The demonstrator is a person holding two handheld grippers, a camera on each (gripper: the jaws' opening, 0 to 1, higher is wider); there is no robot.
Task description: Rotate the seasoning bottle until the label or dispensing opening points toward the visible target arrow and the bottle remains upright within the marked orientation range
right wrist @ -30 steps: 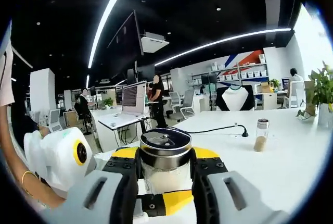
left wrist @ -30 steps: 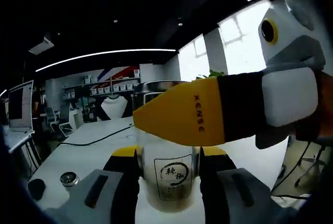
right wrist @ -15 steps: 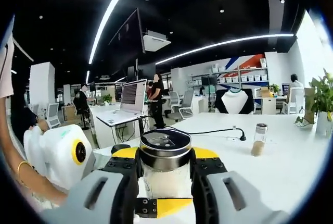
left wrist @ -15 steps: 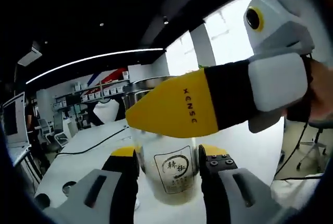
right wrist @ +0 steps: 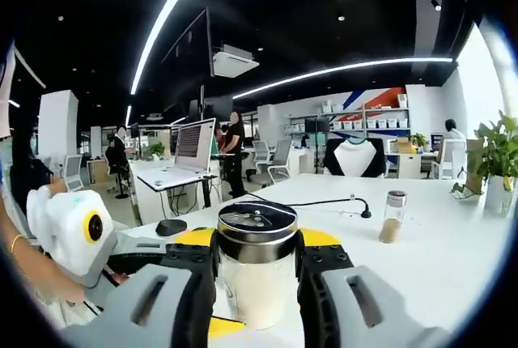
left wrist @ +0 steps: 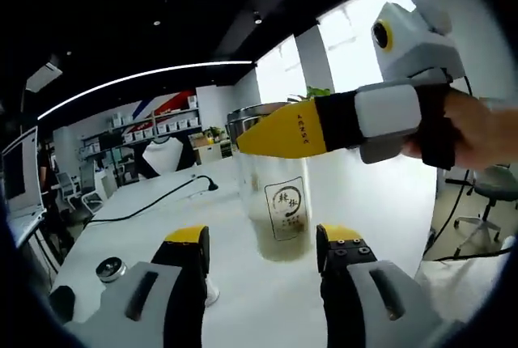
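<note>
The right gripper (right wrist: 257,283) clamps the clear glass seasoning bottle (right wrist: 257,275) below its round metal cap; the left gripper (left wrist: 261,271) stands open just before it.

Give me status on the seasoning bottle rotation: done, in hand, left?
Done: the seasoning bottle stands upright on the white table, label facing the left gripper view.
In hand: the right tongs are clamped around the bottle just under its metal lid. The left tongs are open, short of the bottle, jaws apart.
Left: no target arrow or orientation marks are visible, so final alignment can't be confirmed.
</note>
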